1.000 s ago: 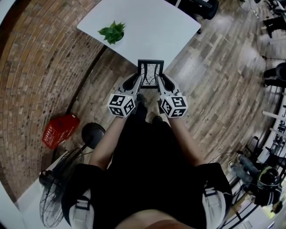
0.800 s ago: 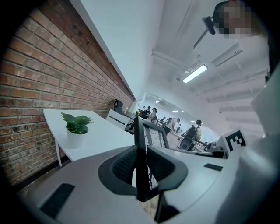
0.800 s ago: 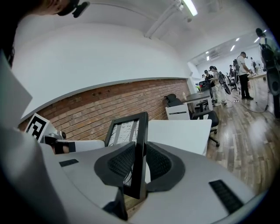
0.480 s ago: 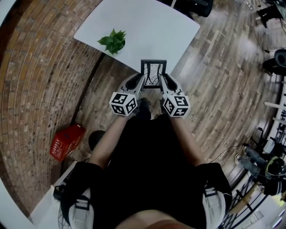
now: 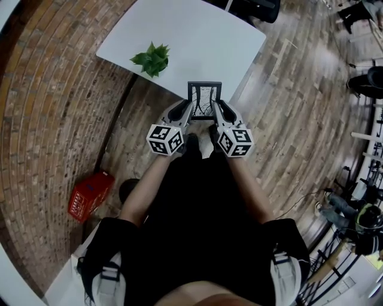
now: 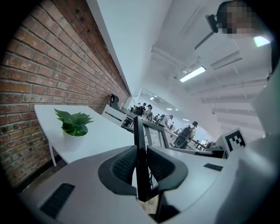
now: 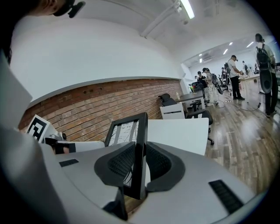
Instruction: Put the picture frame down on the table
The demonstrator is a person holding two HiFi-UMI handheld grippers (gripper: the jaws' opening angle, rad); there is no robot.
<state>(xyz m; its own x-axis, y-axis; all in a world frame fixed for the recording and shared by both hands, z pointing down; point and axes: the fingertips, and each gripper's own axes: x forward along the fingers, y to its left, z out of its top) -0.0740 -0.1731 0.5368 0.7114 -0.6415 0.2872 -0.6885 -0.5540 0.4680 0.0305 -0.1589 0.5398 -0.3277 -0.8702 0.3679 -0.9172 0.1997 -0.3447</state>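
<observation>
A black picture frame [image 5: 204, 100] with a white line print is held upright in front of me, just short of the near edge of the white table [image 5: 197, 36]. My left gripper [image 5: 187, 112] is shut on its left side and my right gripper [image 5: 215, 112] is shut on its right side. In the left gripper view the frame's edge [image 6: 140, 164] stands pinched between the dark pads. The right gripper view shows the frame [image 7: 127, 140] clamped the same way, with the table [image 7: 179, 131] just beyond it.
A small green plant in a white pot [image 5: 152, 57] stands on the table's left part [image 6: 75, 127]. A brick wall [image 5: 54, 101] runs along the left. A red crate [image 5: 90, 195] lies on the floor at the left. Office chairs [image 5: 254, 7] stand behind the table.
The table and plant have drawn slightly closer as I move forward. The frame stays clamped between both grippers, its top now level with the table's near edge.
</observation>
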